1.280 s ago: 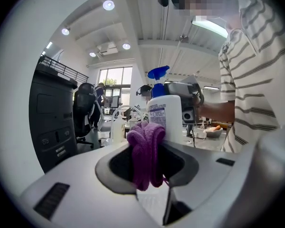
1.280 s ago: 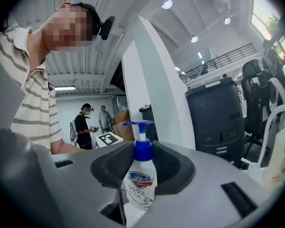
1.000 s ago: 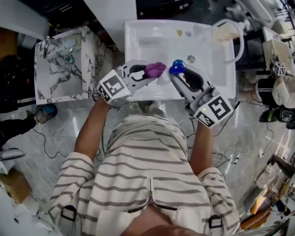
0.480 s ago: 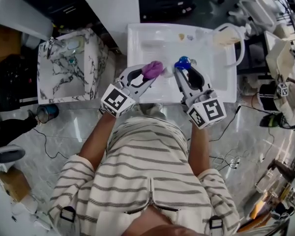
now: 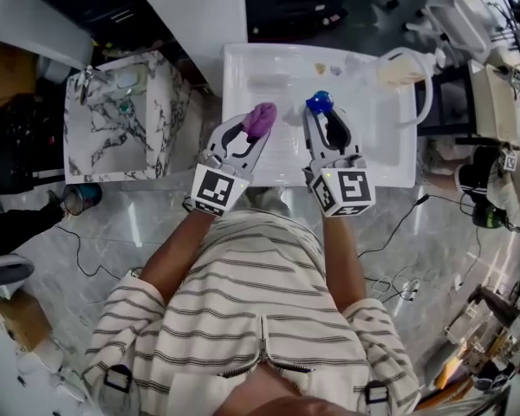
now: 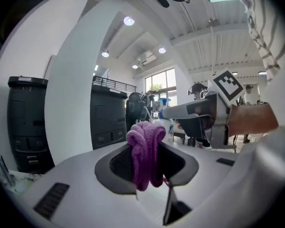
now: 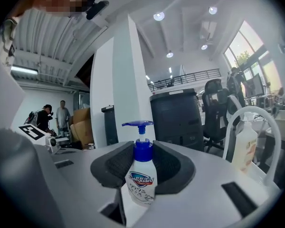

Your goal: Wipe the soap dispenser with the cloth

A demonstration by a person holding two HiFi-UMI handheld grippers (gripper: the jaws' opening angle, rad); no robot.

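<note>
Purple cloth (image 6: 145,148), bunched into a soft wad, is pinched tight between the jaws of the left gripper (image 5: 258,126). The right gripper (image 7: 140,167) has its jaws partly apart and pressed against both sides of a soap dispenser (image 5: 319,103), a pale upright bottle with a blue pump and a blue label. Both are held over a white sink (image 5: 390,167), the dispenser about over its middle and the cloth nearer its left edge. Cloth and dispenser are near each other but apart, with a gap between them. A person in a striped shirt (image 5: 260,310) stands at the sink's near edge. A marbled cabinet (image 5: 113,137) stands near the sink's left edge.
</note>
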